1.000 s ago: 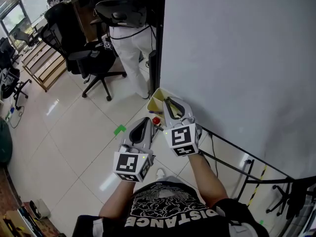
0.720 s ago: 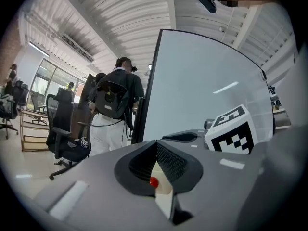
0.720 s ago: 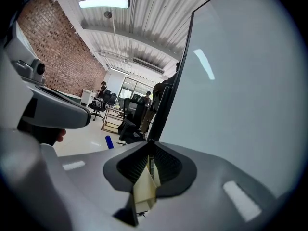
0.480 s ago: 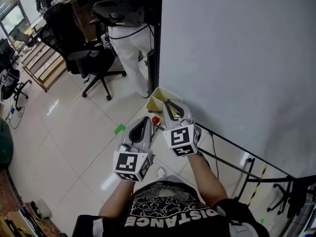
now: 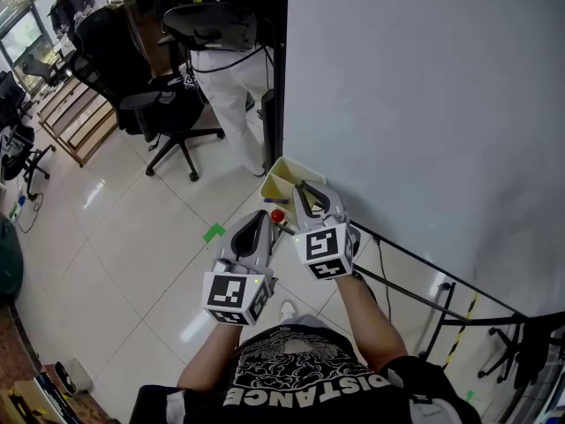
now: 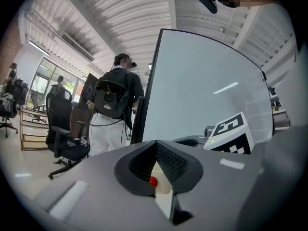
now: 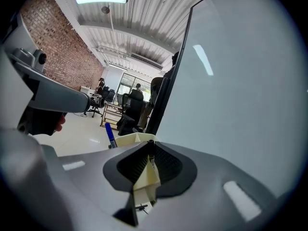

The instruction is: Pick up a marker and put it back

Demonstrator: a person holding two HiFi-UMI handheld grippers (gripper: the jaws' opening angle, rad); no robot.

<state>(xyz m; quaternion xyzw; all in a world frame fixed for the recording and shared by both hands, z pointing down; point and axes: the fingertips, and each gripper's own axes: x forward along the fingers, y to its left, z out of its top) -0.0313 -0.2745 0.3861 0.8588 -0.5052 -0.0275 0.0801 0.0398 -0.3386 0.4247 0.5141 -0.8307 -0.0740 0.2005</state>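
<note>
The right tongs (image 5: pixel 301 186) (image 7: pixel 150 143) are drawn narrow, their tips pinched on a thin black marker (image 7: pixel 150 149) that stands upright between them. Just under and ahead of these tips sits a cream holder (image 5: pixel 284 176) (image 7: pixel 126 139) with dividing walls, and the marker's lower part drops toward it. How deep the marker reaches into the holder cannot be told. A blue marker (image 7: pixel 110 134) stands in the holder to the left of the right tongs' tips, apart from them.

The left tongs (image 5: pixel 262 215) (image 6: pixel 156 143) are drawn together at the tips with nothing between them. A red cap (image 5: pixel 278 215) (image 6: pixel 153 181) shows through the gap below the tips, beyond them, and in the head view it lies between the two tongs, just beside both.

A whiteboard (image 5: pixel 424 104) rises close to the right of the right tongs. Well ahead and to the left of the left tongs stands a person (image 5: pixel 225 69) in white trousers with a dark backpack, facing away, with a black office chair (image 5: pixel 150 100) beside them. On the tiled floor (image 5: pixel 115 237) to the left of the left tongs lies a small green tape mark (image 5: pixel 214 232).
</note>
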